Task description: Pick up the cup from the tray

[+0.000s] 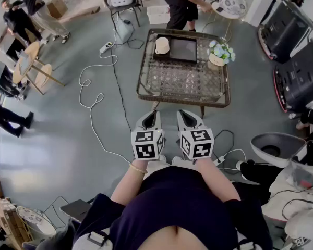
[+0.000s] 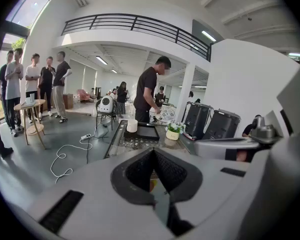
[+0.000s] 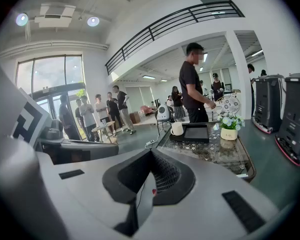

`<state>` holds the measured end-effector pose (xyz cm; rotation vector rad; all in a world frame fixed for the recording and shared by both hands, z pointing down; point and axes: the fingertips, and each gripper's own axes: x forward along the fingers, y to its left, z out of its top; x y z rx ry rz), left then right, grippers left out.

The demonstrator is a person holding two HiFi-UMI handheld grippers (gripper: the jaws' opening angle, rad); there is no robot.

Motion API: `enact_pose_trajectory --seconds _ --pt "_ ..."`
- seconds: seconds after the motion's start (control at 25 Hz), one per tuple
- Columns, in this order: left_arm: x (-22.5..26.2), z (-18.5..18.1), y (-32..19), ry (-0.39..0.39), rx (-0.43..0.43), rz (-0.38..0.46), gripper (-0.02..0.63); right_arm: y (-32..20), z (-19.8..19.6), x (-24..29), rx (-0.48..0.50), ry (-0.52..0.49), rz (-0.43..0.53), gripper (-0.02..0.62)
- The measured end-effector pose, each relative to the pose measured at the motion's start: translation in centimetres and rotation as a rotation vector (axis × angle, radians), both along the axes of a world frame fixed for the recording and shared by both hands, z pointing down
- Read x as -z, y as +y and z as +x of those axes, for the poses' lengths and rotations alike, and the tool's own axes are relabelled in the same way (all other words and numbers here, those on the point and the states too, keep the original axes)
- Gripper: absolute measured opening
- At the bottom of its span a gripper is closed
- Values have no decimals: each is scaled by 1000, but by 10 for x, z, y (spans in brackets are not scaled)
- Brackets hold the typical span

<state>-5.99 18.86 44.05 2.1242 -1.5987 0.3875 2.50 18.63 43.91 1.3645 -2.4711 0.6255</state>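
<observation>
A dark fabric shirt [image 1: 172, 207] is seen closest, at the bottom of the head view, with two bare forearms reaching forward from it. The left claw [image 1: 153, 112] is held just ahead of the shirt. Its shell is smooth, pale grey plastic, and a cube of black-and-white square markers sits behind it. In the left gripper view its dark, ribbed pads [image 2: 140, 170] are pressed together into a narrow wedge, with nothing caught between them. The right claw [image 1: 184, 112] is held just beside it, of the same make and shape. Its mesh-textured pads [image 3: 166, 176] are likewise closed tip to tip on nothing.

A thin white cable [image 1: 91, 98] is looped across the smooth grey floor [image 1: 57, 139] at the left. Beyond both claws and well apart from them stands the counter [image 1: 182, 82], a rectangle with a dark metal rim and a patterned glass top. The cup [image 1: 161, 46], white, rounded and glossy, is set upright on the left end of the tray [image 1: 185, 50]. The tray is flat, black and rectangular, and lies at the counter's far edge. To the right of the tray, a small cream pot of pale flowers [image 1: 218, 53] is placed on the glass. A person in dark clothes [image 1: 182, 4] is standing at the counter's far side.
</observation>
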Motion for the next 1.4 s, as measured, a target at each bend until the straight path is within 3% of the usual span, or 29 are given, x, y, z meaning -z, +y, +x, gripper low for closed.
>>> enact_pose_trajectory --seconds 0.4,1.4 --pt "8 -5 -1 35 -23 21 8 2 -6 1 -18 -4 -3 9" --pt "-5 -52 -6 31 -73 0 8 3 -57 -14 -22 -30 -47 9"
